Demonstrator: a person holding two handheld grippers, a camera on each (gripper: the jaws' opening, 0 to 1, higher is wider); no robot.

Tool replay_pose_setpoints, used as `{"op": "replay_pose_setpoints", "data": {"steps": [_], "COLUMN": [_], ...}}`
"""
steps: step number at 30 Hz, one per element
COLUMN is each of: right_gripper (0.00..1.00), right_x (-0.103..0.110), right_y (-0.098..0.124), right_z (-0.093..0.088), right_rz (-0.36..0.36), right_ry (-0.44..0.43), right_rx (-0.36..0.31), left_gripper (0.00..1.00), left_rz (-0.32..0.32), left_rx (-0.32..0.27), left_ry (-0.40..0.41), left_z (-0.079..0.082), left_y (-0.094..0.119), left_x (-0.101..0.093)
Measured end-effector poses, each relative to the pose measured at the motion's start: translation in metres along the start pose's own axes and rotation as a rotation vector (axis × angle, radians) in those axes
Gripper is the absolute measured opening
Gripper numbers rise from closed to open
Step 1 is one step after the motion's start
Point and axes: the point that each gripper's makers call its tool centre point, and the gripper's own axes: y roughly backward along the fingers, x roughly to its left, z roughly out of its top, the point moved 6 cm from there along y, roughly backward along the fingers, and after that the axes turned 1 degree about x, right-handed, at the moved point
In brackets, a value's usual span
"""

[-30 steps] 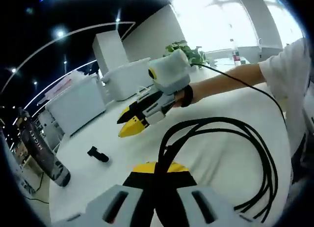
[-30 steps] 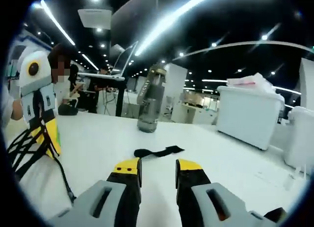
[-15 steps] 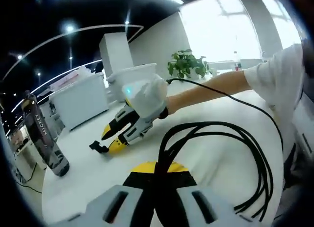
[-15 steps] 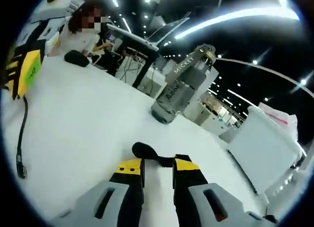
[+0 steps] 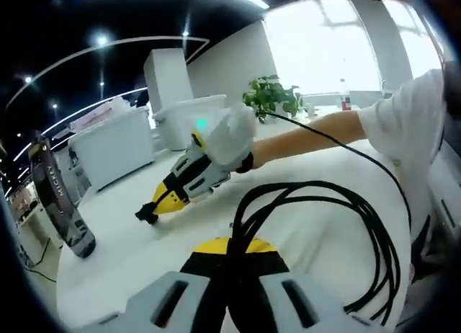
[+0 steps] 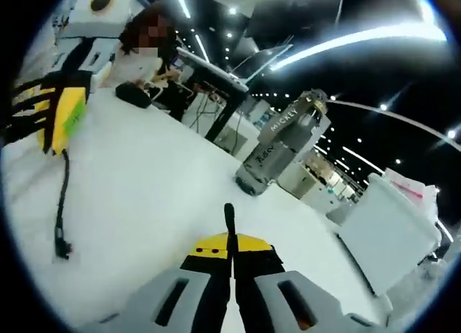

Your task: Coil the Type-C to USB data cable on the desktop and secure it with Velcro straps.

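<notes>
We read "MICKEY" on the grey bottle [image 6: 277, 145] ahead of the right gripper [image 6: 230, 244]. Its jaws, apart 0.5 s ago, now clench the black Velcro strap [image 6: 229, 216]. The left gripper [image 5: 232, 247] grips the coiled data cable [image 5: 324, 218], as before.

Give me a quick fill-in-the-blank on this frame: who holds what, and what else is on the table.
1. The left gripper is shut on the coiled black ____.
2. The right gripper is shut on the black ____ strap.
3. The grey ____ stands upright on the white table.

Missing words: cable; Velcro; bottle
</notes>
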Motion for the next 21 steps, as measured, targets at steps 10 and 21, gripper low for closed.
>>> {"op": "replay_pose_setpoints", "data": {"steps": [10,21], "right_gripper": [0.01,0.21], "right_x": [0.042,0.09], "right_y": [0.168,0.231], "right_z": [-0.009,-0.005], "right_rz": [-0.106,-0.127], "right_ry": [-0.026,-0.37], "right_rx": [0.055,0.0], "left_gripper": [0.04,0.04], "left_rz": [-0.035,-0.069], "left_rx": [-0.049,-0.075], "left_ry": [-0.026,-0.063], "left_z": [0.027,0.054], "left_y": [-0.011,-0.025], "left_x": [-0.031,-0.059]}}
